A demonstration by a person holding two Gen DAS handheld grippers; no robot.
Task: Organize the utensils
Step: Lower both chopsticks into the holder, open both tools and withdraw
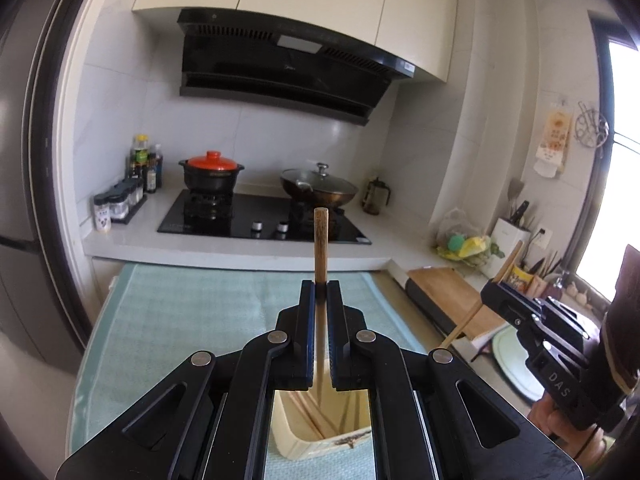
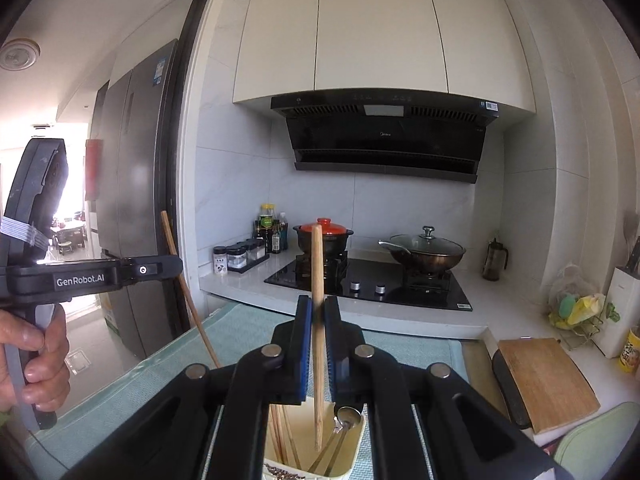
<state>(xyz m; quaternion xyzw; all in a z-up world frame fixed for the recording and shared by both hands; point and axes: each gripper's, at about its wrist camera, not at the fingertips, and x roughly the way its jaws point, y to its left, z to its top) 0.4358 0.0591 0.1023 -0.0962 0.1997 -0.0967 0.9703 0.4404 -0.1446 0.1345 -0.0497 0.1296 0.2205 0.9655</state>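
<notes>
left gripper (image 1: 320, 286) pinches one chopstick (image 1: 321, 240) | right gripper (image 2: 318, 308) pinches another chopstick (image 2: 317, 276) | both above cream holder (image 2: 352, 456) | light, stiff, smooth: hold near middle

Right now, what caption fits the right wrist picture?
Right gripper holds a wooden chopstick upright above the cream utensil holder.

White tile wall (image 2: 240, 184), cream cabinets (image 2: 380, 32), black hood (image 2: 384, 136). Fridge (image 2: 136, 200) by doorway; daylight from window (image 1: 624, 92) at right. White counter (image 1: 384, 236).
</notes>
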